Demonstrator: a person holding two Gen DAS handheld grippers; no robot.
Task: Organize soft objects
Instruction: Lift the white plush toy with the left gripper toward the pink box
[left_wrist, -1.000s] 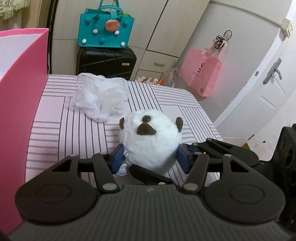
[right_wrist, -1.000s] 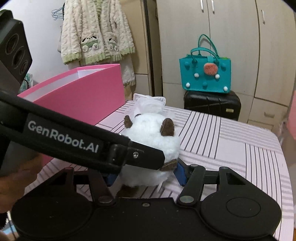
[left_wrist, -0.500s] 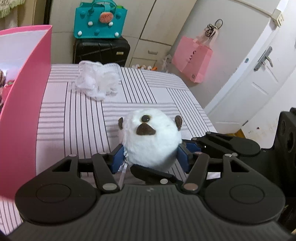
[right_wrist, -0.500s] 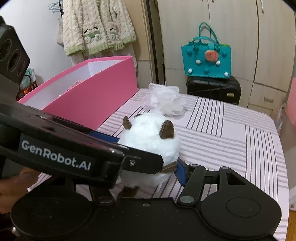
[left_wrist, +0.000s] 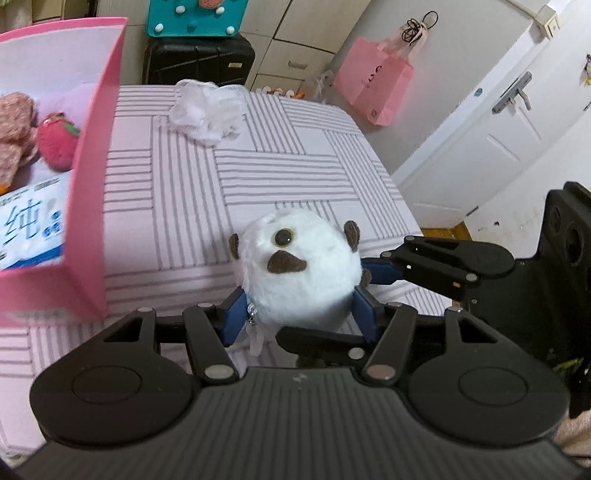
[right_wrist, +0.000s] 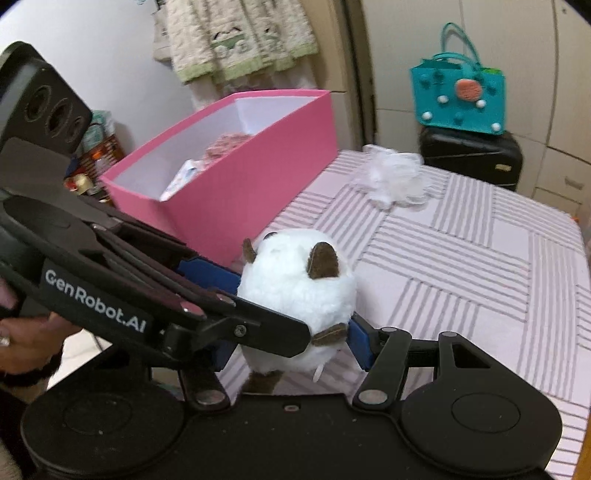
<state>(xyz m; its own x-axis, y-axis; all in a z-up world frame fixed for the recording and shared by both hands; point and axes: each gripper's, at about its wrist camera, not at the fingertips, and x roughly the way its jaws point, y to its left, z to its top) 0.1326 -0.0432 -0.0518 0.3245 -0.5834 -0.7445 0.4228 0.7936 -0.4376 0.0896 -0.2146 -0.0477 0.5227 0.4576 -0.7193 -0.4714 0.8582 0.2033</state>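
The round, fluffy white plush toy (left_wrist: 299, 273) sits upright, its brown felt nose facing the left gripper (left_wrist: 299, 314). Both the left gripper and the right gripper (right_wrist: 295, 350) have their blue fingers (left_wrist: 232, 319) clamped on its sides.

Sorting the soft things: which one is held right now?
The white plush, clamped by both grippers, left and right; the lace cloth lies loose on the bed.

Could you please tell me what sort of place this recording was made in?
Most likely a home bedroom: built-in wardrobe doors, a knitted cardigan hanging up, and a black suitcase beside a striped cloth-covered surface.
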